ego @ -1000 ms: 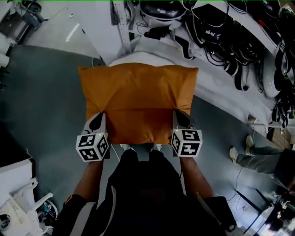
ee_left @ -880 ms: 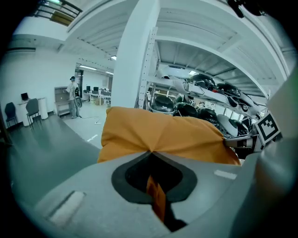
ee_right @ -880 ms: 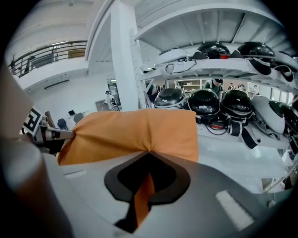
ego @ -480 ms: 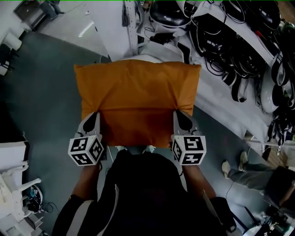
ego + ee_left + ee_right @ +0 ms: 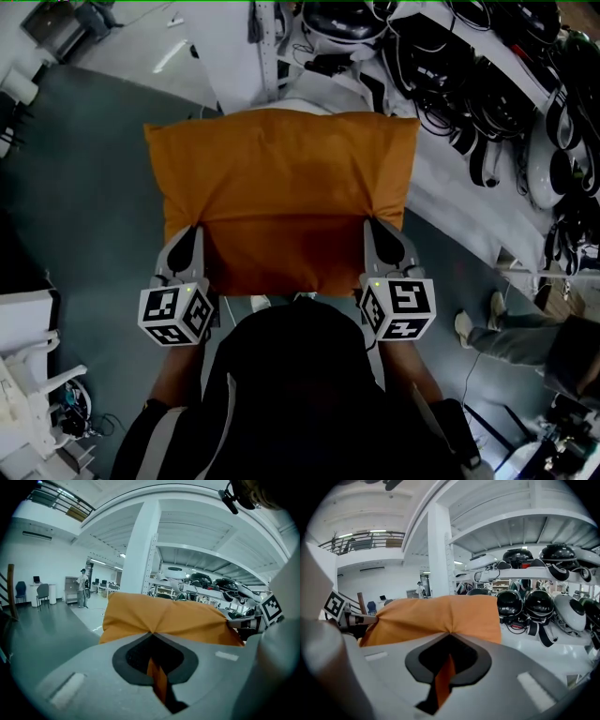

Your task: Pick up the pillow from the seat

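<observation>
Where the pillow is: the orange pillow (image 5: 281, 202) is up in front of the person, and I'd judge it off the seat.
Left gripper: the left gripper (image 5: 192, 246) is clamped tight on a fold of orange cloth at the pillow's near left corner.
Right gripper: the right gripper (image 5: 380, 239) has the same pinch on the near right corner, jaws closed on cloth.
Direction: the pillow reaches forward, away from both grippers.
Long axis: it runs side to side, spanning the gap between them.
Nearer hand: neither, it's an even two-handed hold.
Head view alone: shows the pillow's whole outline and both grippers at once.
Gripper views alone: show the orange strip nipped between the jaws, open floor beyond, and helmets (image 5: 534, 602) on a rack.
</observation>
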Demonstrator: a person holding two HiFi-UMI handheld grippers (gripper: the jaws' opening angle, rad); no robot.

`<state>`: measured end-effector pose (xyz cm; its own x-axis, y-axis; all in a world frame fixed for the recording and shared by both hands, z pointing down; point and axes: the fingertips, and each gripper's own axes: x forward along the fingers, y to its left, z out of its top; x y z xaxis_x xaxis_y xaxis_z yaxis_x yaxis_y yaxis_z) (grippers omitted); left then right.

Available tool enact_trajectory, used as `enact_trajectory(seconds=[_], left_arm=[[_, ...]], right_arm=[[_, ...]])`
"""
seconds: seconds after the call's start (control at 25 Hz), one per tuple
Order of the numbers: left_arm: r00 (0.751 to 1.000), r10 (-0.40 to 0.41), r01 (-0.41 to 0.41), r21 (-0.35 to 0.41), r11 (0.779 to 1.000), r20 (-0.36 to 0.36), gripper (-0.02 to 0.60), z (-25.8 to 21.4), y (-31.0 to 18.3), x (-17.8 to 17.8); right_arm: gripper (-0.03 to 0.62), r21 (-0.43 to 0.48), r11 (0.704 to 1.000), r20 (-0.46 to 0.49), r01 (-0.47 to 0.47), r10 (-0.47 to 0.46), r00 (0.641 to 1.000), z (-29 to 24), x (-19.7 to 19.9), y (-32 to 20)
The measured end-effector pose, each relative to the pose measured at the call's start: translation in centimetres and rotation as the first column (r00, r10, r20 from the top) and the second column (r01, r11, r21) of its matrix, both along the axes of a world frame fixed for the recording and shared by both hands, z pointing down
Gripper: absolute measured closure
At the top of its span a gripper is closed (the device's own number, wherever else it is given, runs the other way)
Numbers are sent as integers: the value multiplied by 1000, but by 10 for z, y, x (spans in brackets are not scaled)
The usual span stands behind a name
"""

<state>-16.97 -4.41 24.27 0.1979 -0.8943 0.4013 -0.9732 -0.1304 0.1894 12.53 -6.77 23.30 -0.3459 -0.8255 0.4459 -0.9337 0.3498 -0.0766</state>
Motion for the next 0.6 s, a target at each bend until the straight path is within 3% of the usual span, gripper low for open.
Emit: enact_trajectory(seconds=[0.6], left_arm=[[996, 93, -92, 44, 995, -14, 581, -13, 69, -43]], right_arm=[[588, 18, 995, -1, -99, 99, 995, -11, -41, 97]])
